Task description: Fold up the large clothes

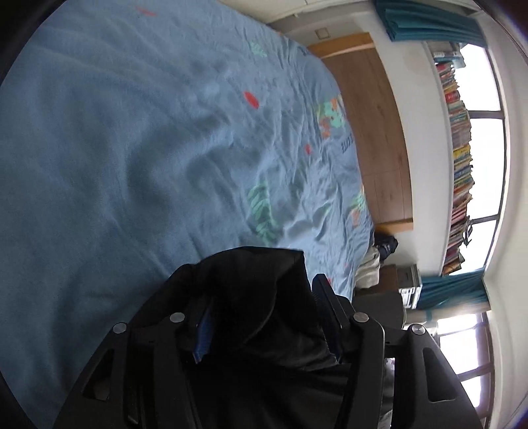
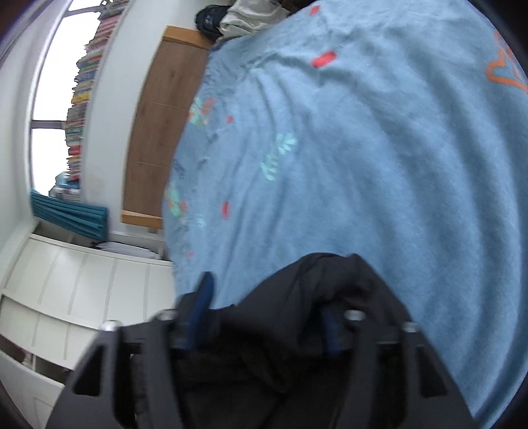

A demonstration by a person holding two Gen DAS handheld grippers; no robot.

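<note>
A black garment (image 1: 250, 283) lies bunched on the blue patterned bed cover (image 1: 115, 148), right in front of the left wrist camera. My left gripper (image 1: 264, 313) has its jaws apart, and a fold of the black cloth sits loosely between the blue-padded fingers (image 1: 325, 307). In the right wrist view another part of the black garment (image 2: 313, 290) is heaped on the bed cover (image 2: 363, 165). My right gripper (image 2: 267, 297) stands wide, its left finger (image 2: 203, 303) clear of the cloth. Cloth drapes over the other finger. Most of the garment is hidden below both frames.
A wooden headboard (image 1: 373, 132) runs along the far end of the bed, with a windowsill of stacked books (image 1: 458, 158) and teal curtains (image 1: 429, 23) behind it. A pile of other clothes (image 2: 244, 13) lies at one bed corner. White cabinets (image 2: 82, 280) stand beside the bed.
</note>
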